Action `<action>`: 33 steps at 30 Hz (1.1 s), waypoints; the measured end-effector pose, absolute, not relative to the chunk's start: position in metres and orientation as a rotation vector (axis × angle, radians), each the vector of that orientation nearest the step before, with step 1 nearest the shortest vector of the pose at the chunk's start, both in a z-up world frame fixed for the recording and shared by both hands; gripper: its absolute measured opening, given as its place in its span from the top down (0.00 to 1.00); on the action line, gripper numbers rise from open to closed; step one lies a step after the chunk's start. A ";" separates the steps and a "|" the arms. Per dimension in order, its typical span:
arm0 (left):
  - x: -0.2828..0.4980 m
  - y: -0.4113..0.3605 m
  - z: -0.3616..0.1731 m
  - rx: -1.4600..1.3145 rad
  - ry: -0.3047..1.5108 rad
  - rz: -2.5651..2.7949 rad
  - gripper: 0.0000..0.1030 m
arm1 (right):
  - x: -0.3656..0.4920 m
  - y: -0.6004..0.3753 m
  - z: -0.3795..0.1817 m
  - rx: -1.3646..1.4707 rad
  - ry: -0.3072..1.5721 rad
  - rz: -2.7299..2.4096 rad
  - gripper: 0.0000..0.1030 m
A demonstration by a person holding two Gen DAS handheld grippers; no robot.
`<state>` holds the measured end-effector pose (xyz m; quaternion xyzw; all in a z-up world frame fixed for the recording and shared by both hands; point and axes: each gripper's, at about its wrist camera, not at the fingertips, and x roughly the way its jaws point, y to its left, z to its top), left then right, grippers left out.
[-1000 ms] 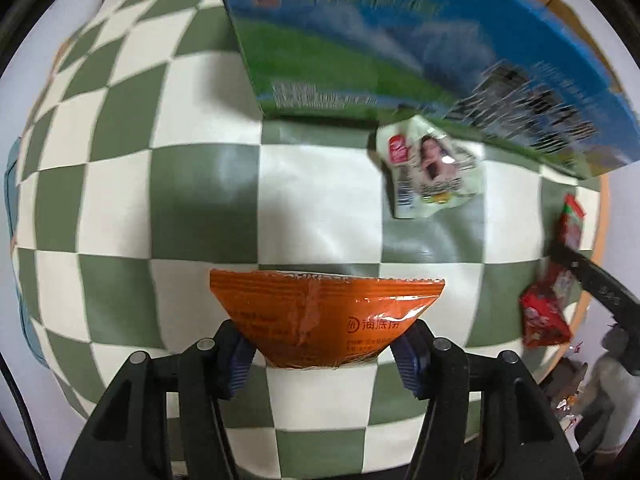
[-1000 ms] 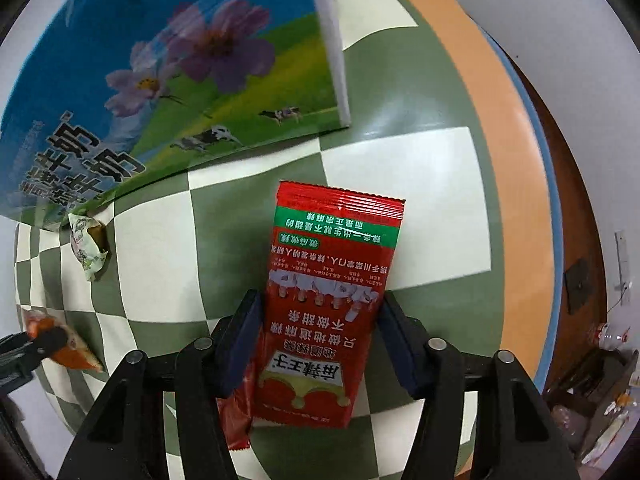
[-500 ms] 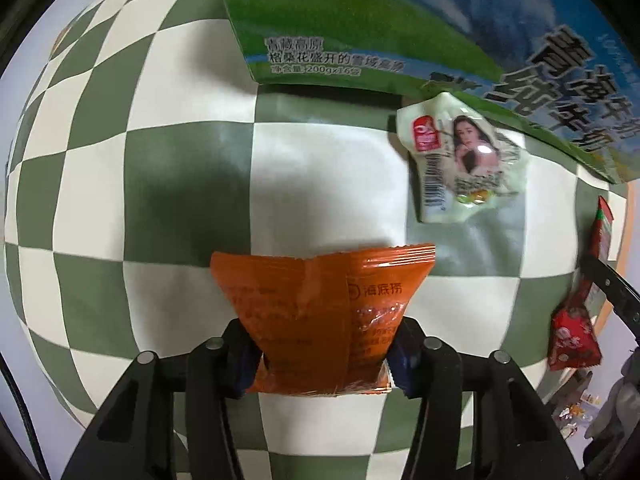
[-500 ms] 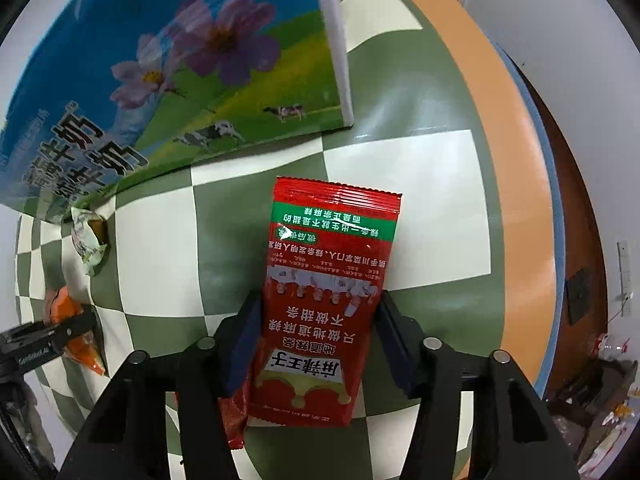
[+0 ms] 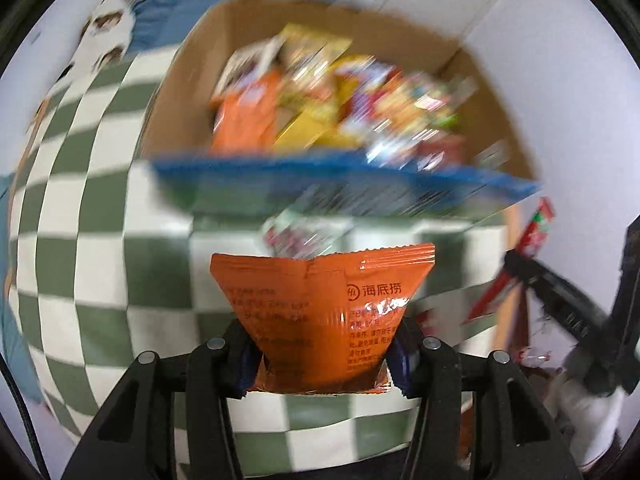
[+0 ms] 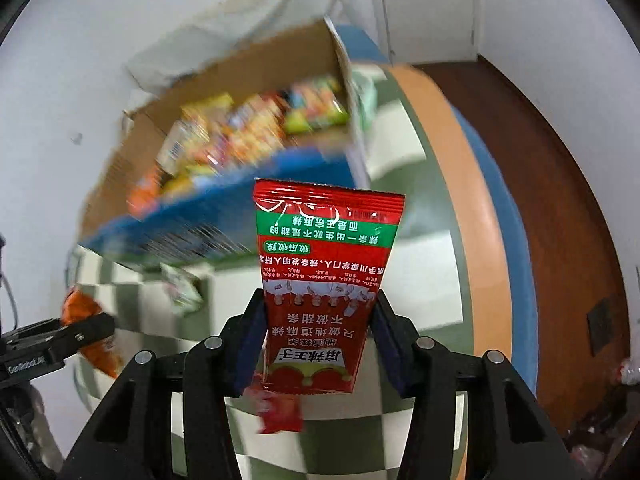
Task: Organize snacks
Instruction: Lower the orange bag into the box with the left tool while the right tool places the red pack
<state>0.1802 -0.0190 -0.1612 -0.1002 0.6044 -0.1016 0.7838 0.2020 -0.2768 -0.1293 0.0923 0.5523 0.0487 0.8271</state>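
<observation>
My left gripper (image 5: 320, 360) pinches the lower part of the orange packet (image 5: 320, 304), its jaws having just closed in on it, and the packet hangs clear above the checked tablecloth (image 5: 100, 240). My right gripper (image 6: 320, 340) has likewise just tightened onto the red packet (image 6: 324, 280), with a smaller red packet (image 6: 280, 412) dangling beneath. Beyond both stands the open cardboard box (image 5: 176, 80), blurred, heaped with snacks (image 5: 328, 92). A pale green packet (image 6: 182, 292) lies on the cloth just beside the box.

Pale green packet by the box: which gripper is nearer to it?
Left. The pale green packet lies just ahead of the left gripper, past its orange packet; from the right gripper it sits well off to the left.
</observation>
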 end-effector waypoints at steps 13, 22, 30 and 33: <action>0.349 -0.020 -0.111 -0.115 1.260 -0.225 0.52 | 0.323 -0.242 -0.050 0.054 1.095 0.158 0.49; 0.421 -0.002 -0.190 -0.129 1.448 -0.146 0.52 | 0.397 -0.237 -0.104 -0.043 1.273 0.094 0.49; 0.431 -0.005 -0.208 -0.076 1.471 -0.109 0.16 | 0.422 -0.231 -0.131 -0.031 1.352 0.054 0.11; 0.430 -0.003 -0.204 -0.085 1.459 -0.100 0.08 | 0.420 -0.221 -0.133 -0.046 1.360 0.056 0.06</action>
